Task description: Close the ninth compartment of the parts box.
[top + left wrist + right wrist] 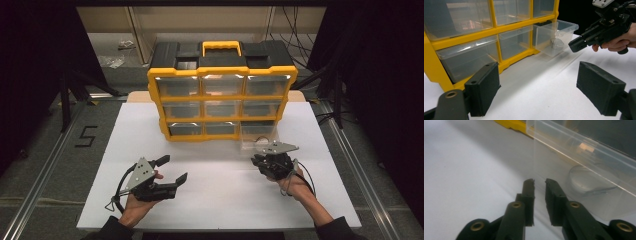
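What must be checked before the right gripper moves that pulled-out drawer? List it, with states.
1. Bottom right drawer stands partly out of the cabinet: ok.
2. Right gripper is at the drawer's front wall: ok.
3. Right gripper's pads pinch the clear wall: cannot tell; the jaws stand a narrow gap apart and the wall is see-through.
4. Left gripper is open, holds nothing and is apart from the cabinet: ok.
5. Other drawers are pushed in: ok.
6. Small round object lies inside the drawer: ok; what it is, cannot tell.
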`<state>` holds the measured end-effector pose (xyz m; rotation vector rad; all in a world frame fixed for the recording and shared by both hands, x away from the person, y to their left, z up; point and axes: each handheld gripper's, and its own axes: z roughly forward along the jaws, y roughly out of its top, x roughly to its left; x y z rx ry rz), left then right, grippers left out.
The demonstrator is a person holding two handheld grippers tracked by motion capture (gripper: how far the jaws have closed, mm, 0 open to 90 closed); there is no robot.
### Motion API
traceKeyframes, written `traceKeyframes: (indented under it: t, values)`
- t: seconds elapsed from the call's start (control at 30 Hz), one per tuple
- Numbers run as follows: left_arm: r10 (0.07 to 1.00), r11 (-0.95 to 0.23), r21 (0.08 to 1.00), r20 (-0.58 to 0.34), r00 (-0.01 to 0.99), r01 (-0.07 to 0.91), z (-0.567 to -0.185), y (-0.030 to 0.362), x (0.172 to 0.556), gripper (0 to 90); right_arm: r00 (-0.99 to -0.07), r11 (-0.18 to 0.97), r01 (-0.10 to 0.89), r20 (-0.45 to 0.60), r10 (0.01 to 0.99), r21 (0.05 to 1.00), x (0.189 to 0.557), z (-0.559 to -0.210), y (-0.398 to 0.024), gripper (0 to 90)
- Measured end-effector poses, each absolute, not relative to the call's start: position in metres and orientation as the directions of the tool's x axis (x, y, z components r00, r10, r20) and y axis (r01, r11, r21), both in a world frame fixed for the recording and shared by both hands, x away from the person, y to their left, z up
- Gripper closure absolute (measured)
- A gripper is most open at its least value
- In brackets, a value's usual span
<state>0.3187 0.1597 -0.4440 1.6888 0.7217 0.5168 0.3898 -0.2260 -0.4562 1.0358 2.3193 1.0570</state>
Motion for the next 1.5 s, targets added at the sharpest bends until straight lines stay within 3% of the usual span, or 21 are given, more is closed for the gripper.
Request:
traceKeyframes:
  t: [0.23,1.5]
  values:
    - [0.702,-0.139,0.972,-0.039,0.711,0.191,-0.444,0.160,0.319,17.7,-0.633,0.454,0.457,-0.079,0.770,0.765,0.394,-0.458,-0.228,89.9]
    - [0.703,-0.128,0.972,-0.052,0.709,0.198,-0.444,0.161,0.320,17.6,-0.576,0.424,0.437,-0.115,0.810,0.794,0.405,-0.461,-0.229,90.0]
